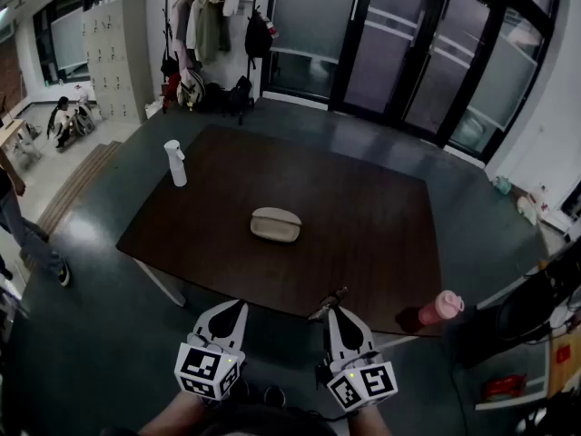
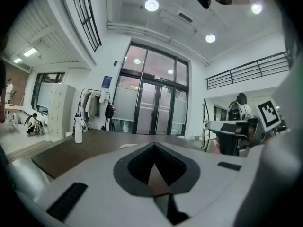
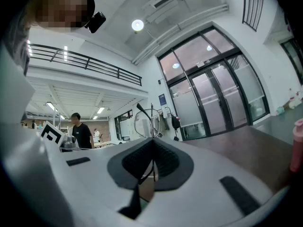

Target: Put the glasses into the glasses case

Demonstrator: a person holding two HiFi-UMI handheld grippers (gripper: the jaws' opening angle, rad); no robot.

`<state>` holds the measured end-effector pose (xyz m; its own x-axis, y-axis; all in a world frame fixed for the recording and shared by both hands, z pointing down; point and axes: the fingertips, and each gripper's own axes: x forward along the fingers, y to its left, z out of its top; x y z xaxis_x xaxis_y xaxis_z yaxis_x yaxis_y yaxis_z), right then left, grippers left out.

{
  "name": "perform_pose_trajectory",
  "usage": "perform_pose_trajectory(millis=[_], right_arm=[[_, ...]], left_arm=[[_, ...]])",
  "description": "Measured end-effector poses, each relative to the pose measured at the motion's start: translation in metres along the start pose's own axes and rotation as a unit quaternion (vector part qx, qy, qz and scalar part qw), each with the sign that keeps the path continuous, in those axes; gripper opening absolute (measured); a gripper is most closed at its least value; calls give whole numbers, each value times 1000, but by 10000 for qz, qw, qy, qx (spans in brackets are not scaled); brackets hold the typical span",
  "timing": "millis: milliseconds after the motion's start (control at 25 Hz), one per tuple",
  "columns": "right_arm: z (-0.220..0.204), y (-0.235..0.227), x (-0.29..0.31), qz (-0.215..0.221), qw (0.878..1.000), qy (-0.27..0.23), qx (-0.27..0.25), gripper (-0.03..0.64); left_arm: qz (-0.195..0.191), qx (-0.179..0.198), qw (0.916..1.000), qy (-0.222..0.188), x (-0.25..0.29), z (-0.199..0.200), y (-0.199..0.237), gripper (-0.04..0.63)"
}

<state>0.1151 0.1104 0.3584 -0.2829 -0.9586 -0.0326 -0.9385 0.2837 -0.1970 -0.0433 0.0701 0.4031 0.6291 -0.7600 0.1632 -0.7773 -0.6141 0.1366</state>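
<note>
A closed beige glasses case (image 1: 275, 224) lies in the middle of the dark brown table (image 1: 363, 234); in the left gripper view only a pale sliver of the case (image 2: 128, 146) shows past the jaws. My right gripper (image 1: 332, 312) (image 3: 152, 143) hovers at the table's near edge, shut on a thin-framed pair of glasses (image 3: 143, 122) that stick up from the jaws, seen as a small dark shape, the glasses (image 1: 327, 303), in the head view. My left gripper (image 1: 238, 307) (image 2: 154, 148) is beside it, shut with nothing in it.
A white spray bottle (image 1: 174, 163) (image 2: 78, 130) stands near the table's far left corner. A pink bottle (image 1: 440, 307) (image 3: 298, 145) stands at the near right corner. Behind are a coat rack (image 1: 213, 25) and glass doors; people are off to the left.
</note>
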Motion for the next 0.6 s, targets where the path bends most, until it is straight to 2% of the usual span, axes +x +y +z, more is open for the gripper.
perform_pose_trajectory(millis=[320,600], right_arm=[[-10,4,-1,64,9999,124,-14,-12],[-11,7,-2,205,9996,155,-145,-12]], left_arm=[[3,48,10000,-6,-2,-2,-2,3],[-30,-80,10000,21,-5,-5,-7,3]])
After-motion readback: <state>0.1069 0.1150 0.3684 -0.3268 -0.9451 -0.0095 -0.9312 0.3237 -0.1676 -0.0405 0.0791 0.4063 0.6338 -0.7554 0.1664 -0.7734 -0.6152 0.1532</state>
